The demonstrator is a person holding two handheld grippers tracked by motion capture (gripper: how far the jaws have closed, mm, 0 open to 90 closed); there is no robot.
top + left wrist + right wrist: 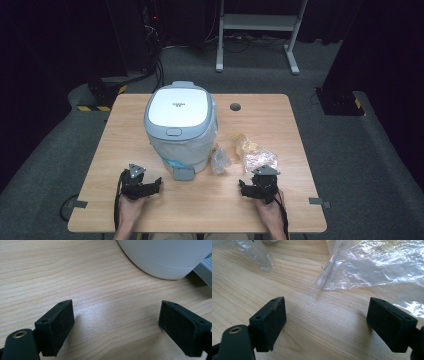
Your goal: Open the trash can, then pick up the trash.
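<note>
The near strip of the surface (210, 205) lies bare between the left tool (156, 186) and the right tool (243, 189), giving open passage side to side. Ahead of the left tool, the white lidded bin (181, 125) with its grey pedal (183, 173) blocks the way forward; bare wood stays open to the bin's left. Ahead of the right tool, the crumpled clear plastic bag (372, 267) lies near, with a smaller plastic wrapper (219, 160) just beside the bin. The right edge and far right corner are free.
</note>
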